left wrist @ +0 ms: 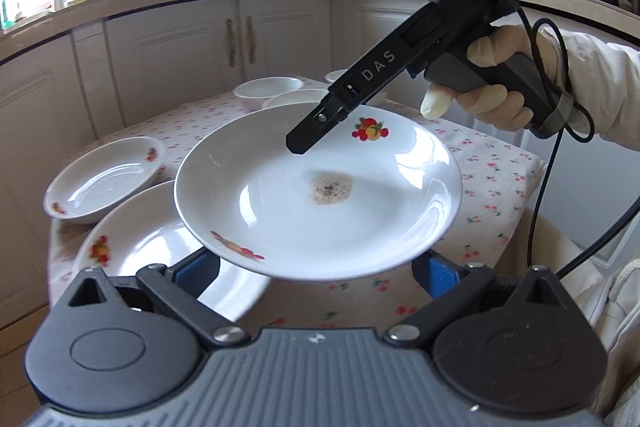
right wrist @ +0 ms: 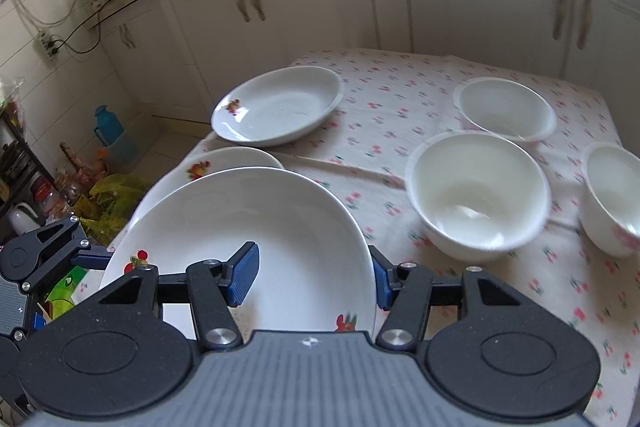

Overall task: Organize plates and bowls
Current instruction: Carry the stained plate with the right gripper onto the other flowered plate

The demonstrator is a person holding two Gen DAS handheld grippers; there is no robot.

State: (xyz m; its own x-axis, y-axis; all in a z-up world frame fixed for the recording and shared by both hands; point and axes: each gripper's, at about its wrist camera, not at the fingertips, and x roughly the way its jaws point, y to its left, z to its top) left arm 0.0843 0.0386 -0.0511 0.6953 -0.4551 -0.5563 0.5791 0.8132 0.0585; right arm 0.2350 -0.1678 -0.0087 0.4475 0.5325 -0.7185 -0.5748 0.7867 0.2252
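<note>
White china with fruit prints: the held plate (left wrist: 320, 195) hangs above the worktop (left wrist: 492, 187), round with no long axis, its face up and a brown speckled stain at its centre. Its rim tips a little, lower at the near edge. The right tool (right wrist: 308, 277) grips that plate's rim, one blue pad inside the dish and the other outside, jaws narrowly set. The left tool (left wrist: 316, 269) has its blue pads at either side beneath the plate's near edge; whether they press on it I cannot tell. Below, a second plate (left wrist: 152, 247) and a third plate (left wrist: 108, 179) lie on the cherry-print cloth (right wrist: 400, 99). Three white bowls (right wrist: 478, 195) stand upright, further right.
</note>
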